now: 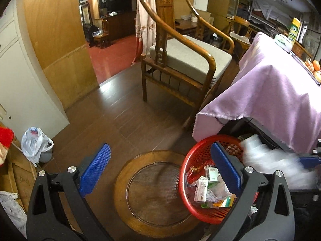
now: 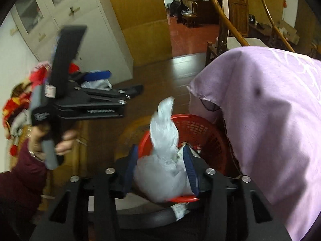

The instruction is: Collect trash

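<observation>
A red mesh trash basket (image 1: 185, 173) stands on the floor beside the purple-draped table; it holds several cartons and crumpled papers (image 1: 208, 186). My left gripper (image 1: 160, 168) is open and empty, its right finger over the basket's rim. My right gripper (image 2: 160, 165) is shut on a white plastic bag (image 2: 163, 140) and holds it just above the basket (image 2: 200, 128). In the left wrist view the bag (image 1: 270, 162) shows blurred at the right. The left gripper (image 2: 96, 80) shows at the left of the right wrist view.
A round wooden stool top (image 1: 152, 190) lies left of the basket. A purple cloth (image 1: 270, 92) covers the table at right. A wooden armchair (image 1: 180, 60) stands behind. Another white plastic bag (image 1: 35, 142) sits on the floor by a white cabinet (image 1: 24, 92).
</observation>
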The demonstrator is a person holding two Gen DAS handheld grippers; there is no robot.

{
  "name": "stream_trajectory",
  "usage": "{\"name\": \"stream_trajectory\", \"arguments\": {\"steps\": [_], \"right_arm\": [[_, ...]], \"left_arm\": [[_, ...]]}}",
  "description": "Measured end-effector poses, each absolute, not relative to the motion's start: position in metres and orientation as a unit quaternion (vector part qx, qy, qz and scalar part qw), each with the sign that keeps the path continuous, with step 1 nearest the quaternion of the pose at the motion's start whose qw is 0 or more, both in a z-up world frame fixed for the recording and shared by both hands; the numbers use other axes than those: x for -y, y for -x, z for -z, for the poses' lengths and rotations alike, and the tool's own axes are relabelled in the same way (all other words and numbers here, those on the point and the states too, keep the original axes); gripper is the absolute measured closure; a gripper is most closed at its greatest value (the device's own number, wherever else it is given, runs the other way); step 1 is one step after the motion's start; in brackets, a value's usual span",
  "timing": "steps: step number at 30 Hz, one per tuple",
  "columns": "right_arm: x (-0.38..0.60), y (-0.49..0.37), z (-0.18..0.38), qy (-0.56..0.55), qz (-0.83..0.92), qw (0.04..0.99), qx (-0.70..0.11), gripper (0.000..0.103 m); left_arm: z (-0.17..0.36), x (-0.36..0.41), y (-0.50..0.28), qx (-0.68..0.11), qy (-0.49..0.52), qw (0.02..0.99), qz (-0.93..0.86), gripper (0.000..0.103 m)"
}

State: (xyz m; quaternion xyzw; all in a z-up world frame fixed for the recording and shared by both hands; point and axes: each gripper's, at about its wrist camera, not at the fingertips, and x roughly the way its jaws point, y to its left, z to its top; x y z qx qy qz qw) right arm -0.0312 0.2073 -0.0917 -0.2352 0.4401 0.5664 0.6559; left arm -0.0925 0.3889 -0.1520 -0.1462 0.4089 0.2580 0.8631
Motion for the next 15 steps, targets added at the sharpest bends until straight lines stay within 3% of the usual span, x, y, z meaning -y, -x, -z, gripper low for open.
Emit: {"name": "stream_trajectory", "arguments": {"steps": [10, 15], "right_arm": [[-0.182, 0.021, 0.065, 0.217, -0.541, 0.705, -0.404, 0.055], [-0.138, 0.005, 0.04, 0.185, -0.521, 0.747, -0.37, 0.049]], "left_arm": [[0.143, -0.371, 0.087, -0.405, 0.142, 0.87, -0.241, 0.007], [0.122, -0.345, 0.078, -0.389, 0.124, 0.887, -0.217, 0.007]]}}
